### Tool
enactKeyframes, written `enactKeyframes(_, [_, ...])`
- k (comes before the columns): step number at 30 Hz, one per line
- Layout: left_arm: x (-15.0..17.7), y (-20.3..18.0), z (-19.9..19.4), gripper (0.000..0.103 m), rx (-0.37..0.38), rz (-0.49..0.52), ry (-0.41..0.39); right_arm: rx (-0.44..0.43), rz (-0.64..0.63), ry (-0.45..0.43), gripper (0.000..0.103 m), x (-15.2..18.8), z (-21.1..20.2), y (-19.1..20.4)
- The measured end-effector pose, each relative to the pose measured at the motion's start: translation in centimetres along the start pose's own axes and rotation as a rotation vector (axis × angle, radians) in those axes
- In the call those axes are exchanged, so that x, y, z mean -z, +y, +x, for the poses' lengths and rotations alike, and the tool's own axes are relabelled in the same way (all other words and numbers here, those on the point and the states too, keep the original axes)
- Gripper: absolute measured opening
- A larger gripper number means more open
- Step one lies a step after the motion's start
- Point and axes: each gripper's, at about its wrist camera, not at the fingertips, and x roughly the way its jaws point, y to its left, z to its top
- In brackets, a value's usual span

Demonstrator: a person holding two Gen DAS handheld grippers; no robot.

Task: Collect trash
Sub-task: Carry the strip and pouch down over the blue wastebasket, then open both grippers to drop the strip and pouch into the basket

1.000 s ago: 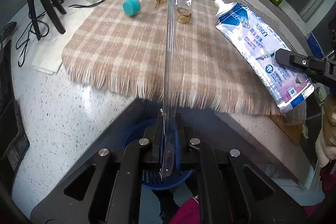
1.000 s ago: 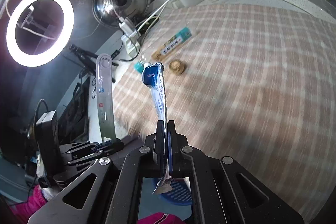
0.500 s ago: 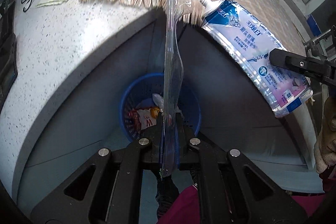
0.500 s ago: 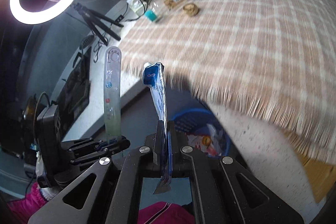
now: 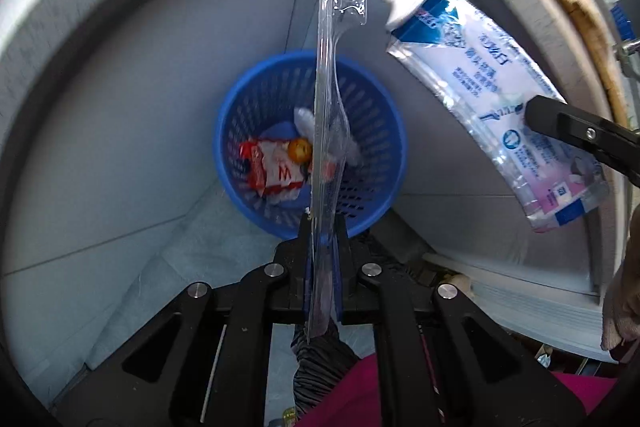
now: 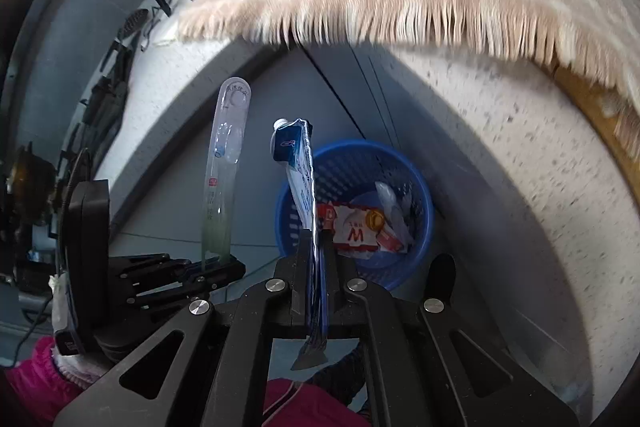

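Trash in both my grips, held above the blue basket (image 5: 310, 143) on the floor. My left gripper (image 5: 322, 239) pinches the bottom edge of a clear plastic blister pack (image 5: 330, 79) — thin, light, springy, likely slippery, so an edge pinch suits it. My right gripper (image 6: 316, 247) is clamped on the crimped tail of a flattened toothpaste tube (image 6: 302, 171), soft and nearly empty by its look; the stiff crimp is the sure hold. Wrappers already lie inside the basket.
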Motion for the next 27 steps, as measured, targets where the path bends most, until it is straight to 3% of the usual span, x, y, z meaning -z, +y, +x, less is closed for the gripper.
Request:
enactKeyframes(9, [-0.5, 0.1, 3.4, 0.006, -0.034, -0.009, 0.063, 0.083, 0.0, 0.063, 0.001, 0.9, 4.0, -0.8])
enactKeyframes(27, [-1.0, 0.4, 6.6, 0.006, -0.047, -0.056, 0.151, 0.149, -0.016, 0.137, 0.001, 0.5, 9.7, -1.0])
